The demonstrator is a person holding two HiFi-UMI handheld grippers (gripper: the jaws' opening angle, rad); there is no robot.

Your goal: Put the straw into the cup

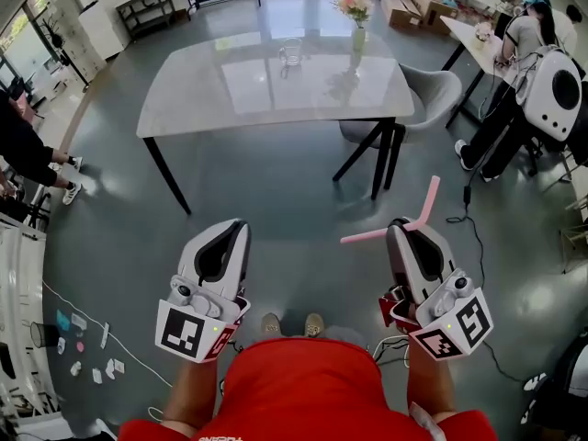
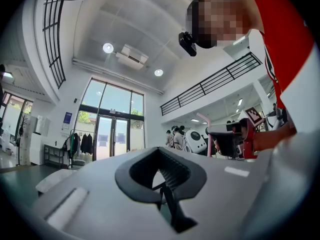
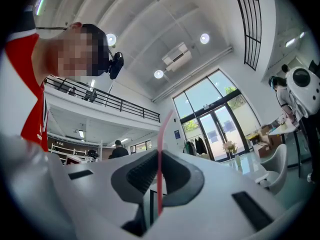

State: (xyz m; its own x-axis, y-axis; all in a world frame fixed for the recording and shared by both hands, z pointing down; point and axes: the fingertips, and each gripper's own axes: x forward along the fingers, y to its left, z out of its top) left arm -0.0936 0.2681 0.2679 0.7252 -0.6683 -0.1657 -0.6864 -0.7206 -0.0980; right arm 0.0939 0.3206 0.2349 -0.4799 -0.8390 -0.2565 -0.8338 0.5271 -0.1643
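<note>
Head view: the right gripper (image 1: pixel 404 231) grips a bent pink straw (image 1: pixel 377 234), well apart from the glass cup (image 1: pixel 290 52) on the table (image 1: pixel 211 99). Left gripper view: the left gripper (image 2: pixel 161 179) has its fingers together on nothing. Right gripper view: the fingers clamp the straw between them. Carrying it over, turning the long end down and lowering it inside the rim would likely serve best.

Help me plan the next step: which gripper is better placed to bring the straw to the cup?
Right. The right gripper is shut on the pink straw, while the left gripper is shut on nothing. The cup stands on the table, well ahead of both.
</note>
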